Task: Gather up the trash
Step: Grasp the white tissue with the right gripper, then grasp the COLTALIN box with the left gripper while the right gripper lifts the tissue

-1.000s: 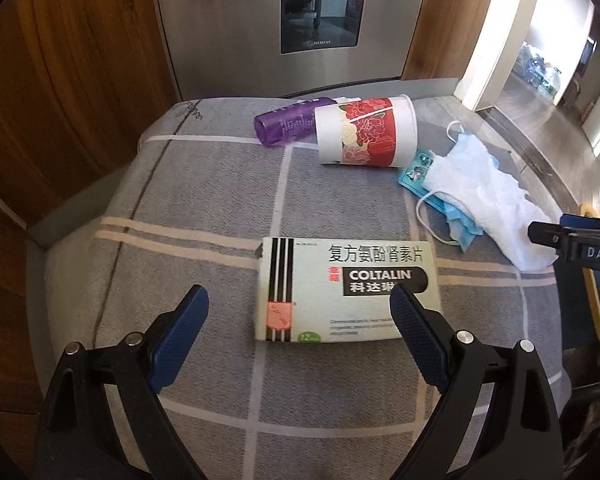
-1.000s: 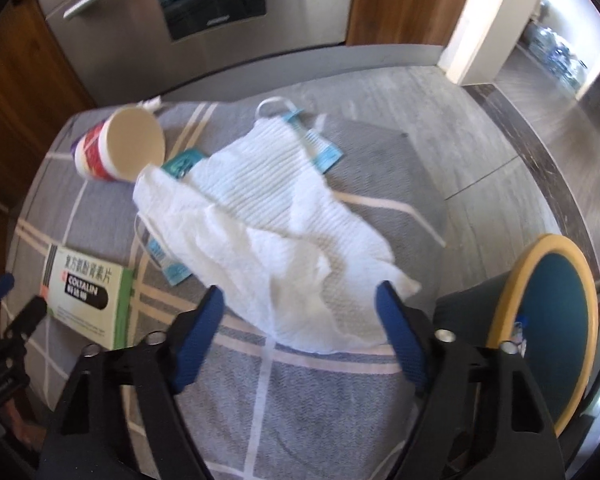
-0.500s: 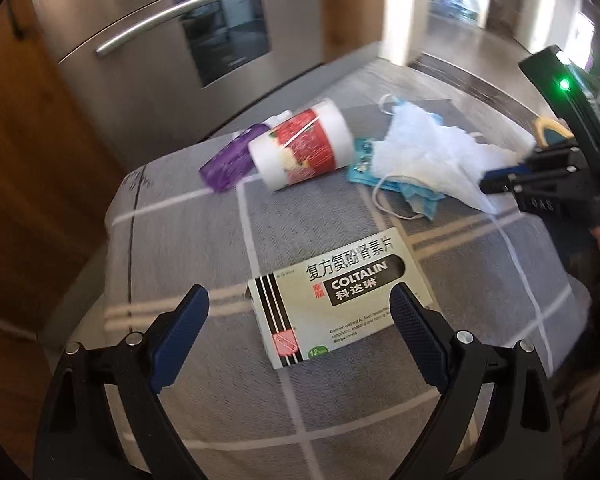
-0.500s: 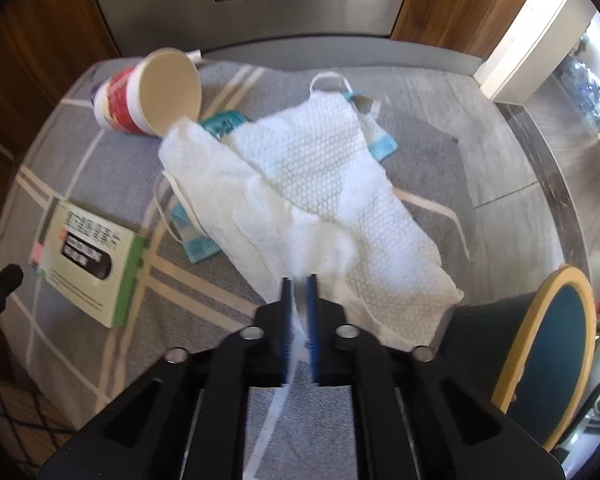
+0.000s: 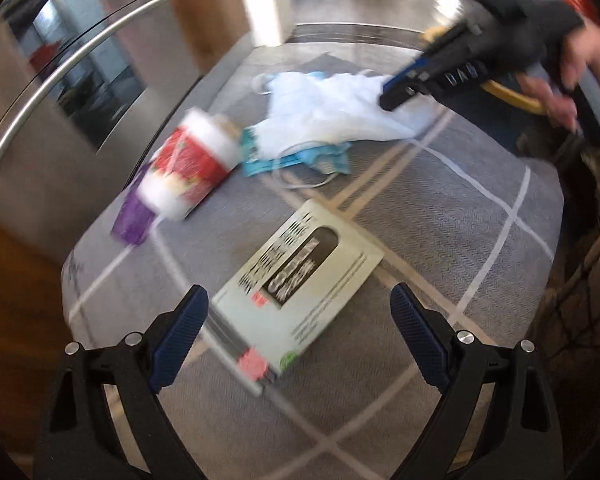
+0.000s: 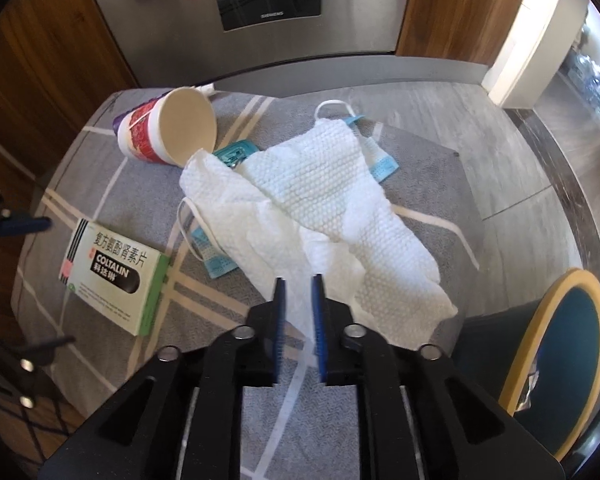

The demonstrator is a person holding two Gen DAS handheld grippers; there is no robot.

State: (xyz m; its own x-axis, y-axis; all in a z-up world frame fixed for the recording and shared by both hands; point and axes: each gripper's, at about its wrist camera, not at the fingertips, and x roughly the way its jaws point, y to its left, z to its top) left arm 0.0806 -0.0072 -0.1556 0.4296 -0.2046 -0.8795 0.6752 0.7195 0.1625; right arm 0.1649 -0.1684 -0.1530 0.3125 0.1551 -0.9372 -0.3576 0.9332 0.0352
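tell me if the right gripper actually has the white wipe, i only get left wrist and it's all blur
observer: yes. In the right wrist view the right gripper is closed on a near fold of the white wipe, which runs up between its fingers.
operator: is the cup empty
observer: the paper cup lies on its side with its mouth toward that camera, and nothing shows inside.
operator: whats the blue under the wipe
observer: a blue face mask, sticking out from under the wipe on both sides.
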